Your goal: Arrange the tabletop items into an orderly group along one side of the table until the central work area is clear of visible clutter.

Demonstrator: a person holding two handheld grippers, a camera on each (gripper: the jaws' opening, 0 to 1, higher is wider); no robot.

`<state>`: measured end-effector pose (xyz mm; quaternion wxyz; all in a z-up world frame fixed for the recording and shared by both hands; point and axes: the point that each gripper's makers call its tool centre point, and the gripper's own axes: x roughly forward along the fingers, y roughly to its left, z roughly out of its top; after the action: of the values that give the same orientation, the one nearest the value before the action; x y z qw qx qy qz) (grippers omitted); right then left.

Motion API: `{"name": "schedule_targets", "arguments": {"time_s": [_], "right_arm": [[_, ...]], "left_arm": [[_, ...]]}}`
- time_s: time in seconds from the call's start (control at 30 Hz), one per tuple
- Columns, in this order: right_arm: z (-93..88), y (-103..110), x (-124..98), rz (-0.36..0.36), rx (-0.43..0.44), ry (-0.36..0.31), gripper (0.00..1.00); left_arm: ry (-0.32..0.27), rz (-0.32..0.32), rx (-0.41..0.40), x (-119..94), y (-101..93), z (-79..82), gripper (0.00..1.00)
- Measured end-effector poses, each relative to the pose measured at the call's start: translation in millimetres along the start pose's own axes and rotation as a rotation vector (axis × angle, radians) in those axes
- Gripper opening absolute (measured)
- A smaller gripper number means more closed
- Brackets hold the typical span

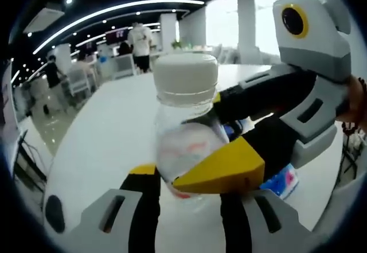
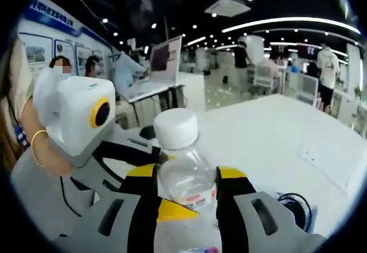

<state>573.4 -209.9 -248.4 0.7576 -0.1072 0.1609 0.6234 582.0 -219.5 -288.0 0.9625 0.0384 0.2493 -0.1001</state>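
Both grippers grasp one clear bottle (image 1: 186,121) with a white cap (image 1: 186,76) above the white bench (image 1: 103,127). The left gripper (image 1: 189,187) has its jaws clenched on the body, and the right gripper (image 2: 186,193) clamps it too. A cable (image 2: 295,204) lies on the bench.

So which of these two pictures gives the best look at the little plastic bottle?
The left gripper view: the bottle stands large and central, showing its white cap, clear neck and printed label. In the right gripper view the bottle appears smaller, its lower body hidden between that gripper's fingers.
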Motion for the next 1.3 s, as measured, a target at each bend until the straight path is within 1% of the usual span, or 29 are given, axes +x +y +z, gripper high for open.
{"name": "schedule_targets", "arguments": {"time_s": [0.13, 0.27, 0.4, 0.57, 0.7, 0.8, 0.93, 1.07, 1.3], "right_arm": [[13.0, -3, 6, 0.008, -0.028, 0.006, 0.38], [30.8, -10, 12, 0.016, -0.053, 0.002, 0.38], [44.5, -21, 22, 0.013, -0.075, 0.015, 0.38], [57.7, -31, 37, 0.024, -0.101, 0.037, 0.38], [61.2, -37, 51, 0.043, -0.100, 0.045, 0.38], [58.8, -42, 60, 0.052, -0.090, 0.050, 0.38], [53.4, -49, 70, 0.066, -0.085, 0.064, 0.37], [49.6, -55, 80, 0.069, -0.077, 0.071, 0.37], [47.1, -66, 95, 0.078, -0.057, 0.069, 0.37]], "left_arm": [[-0.014, 0.005, -0.004, -1, 10.0, 10.2, 0.37], [-0.033, 0.011, -0.009, -1, 23.3, 26.4, 0.37], [-0.039, 0.022, 0.027, 6, 37.6, 39.8, 0.37], [-0.047, 0.028, 0.015, 13, 57.0, 50.6, 0.37], [-0.034, 0.036, 0.011, 18, 72.2, 51.0, 0.37], [-0.023, 0.031, 0.006, 24, 79.7, 48.1, 0.37], [-0.010, 0.010, -0.002, 33, 85.9, 42.8, 0.37], [0.002, 0.006, -0.002, 45, 95.6, 39.1, 0.37], [0.027, 0.009, 0.001, 57, 107.1, 36.7, 0.37]]}}
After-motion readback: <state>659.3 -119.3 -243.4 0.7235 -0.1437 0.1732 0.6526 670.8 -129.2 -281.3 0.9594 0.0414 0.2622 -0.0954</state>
